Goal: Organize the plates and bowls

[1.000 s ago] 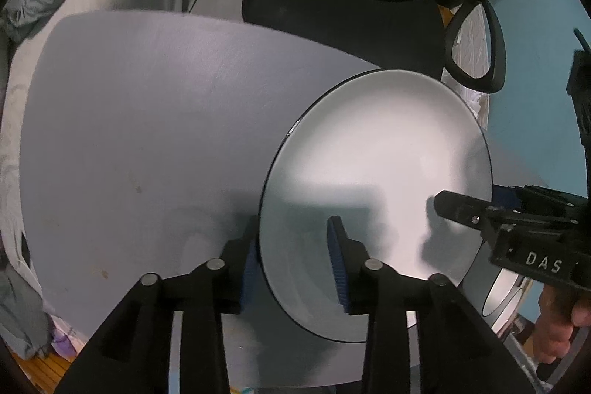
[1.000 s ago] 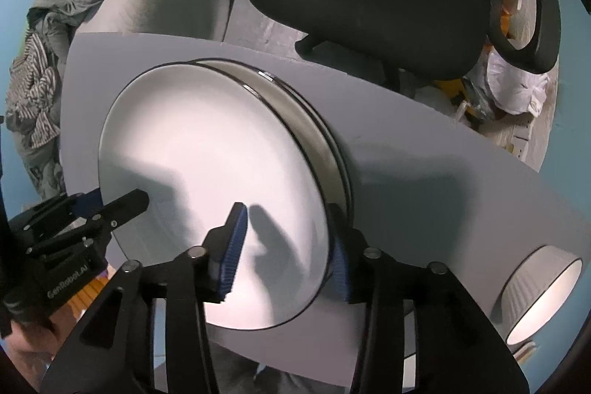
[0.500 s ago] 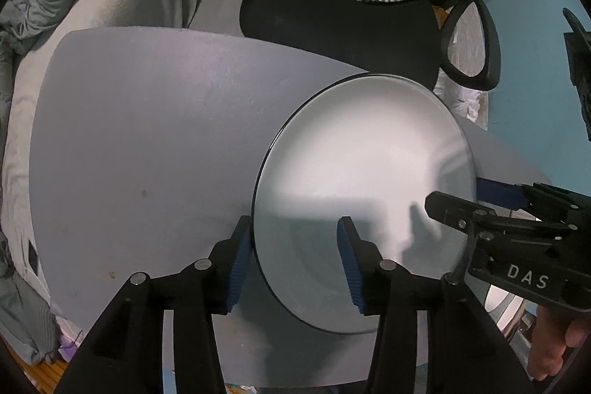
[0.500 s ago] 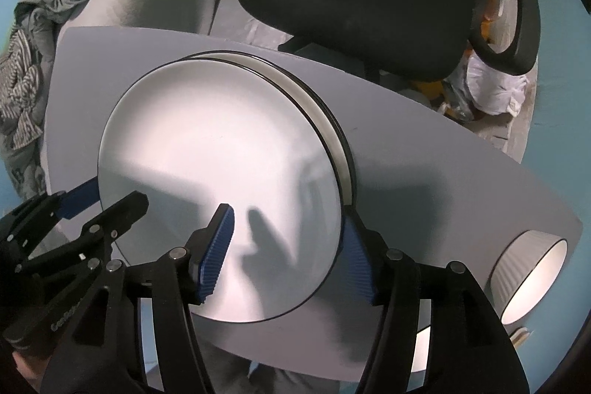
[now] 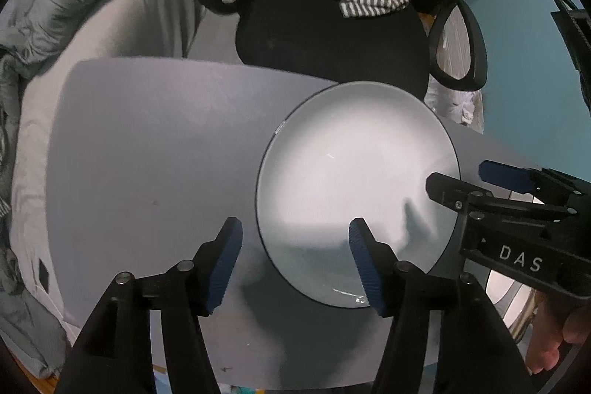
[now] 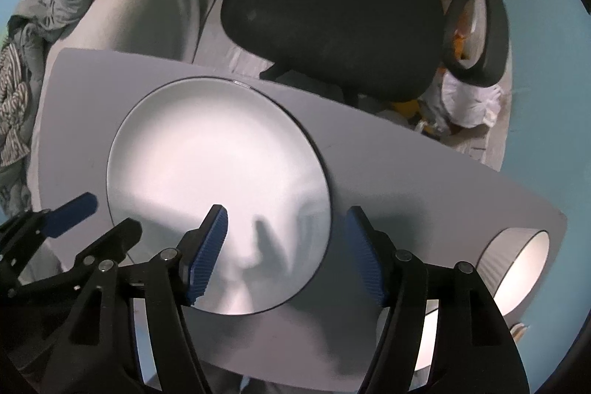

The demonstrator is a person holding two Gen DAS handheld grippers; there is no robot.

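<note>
A white plate (image 5: 354,187) (image 6: 218,180) with a thin dark rim lies flat on the grey table (image 5: 147,154) (image 6: 424,194). My left gripper (image 5: 295,261) hangs above the plate's left edge. Its jaws are opening, and the blue pads (image 5: 225,261) stand clear of the rim. My right gripper (image 6: 286,246) straddles the plate's right edge. Its jaws are also opening and touch nothing. Each view shows the other gripper too: the right gripper (image 5: 469,178) and the left gripper (image 6: 99,224). A white ribbed bowl (image 6: 517,272) stands at the table's right end.
A black office chair (image 5: 325,36) (image 6: 332,24) with striped clothing on it stands behind the table. Grey bedding (image 5: 92,6) lies to the left. A hand (image 5: 554,338) holds the right gripper. The table's left half (image 5: 129,209) is bare.
The upper plate has dropped flat onto a second plate, which no longer shows. Both grippers have let go of its rim, widened their jaws and risen.
</note>
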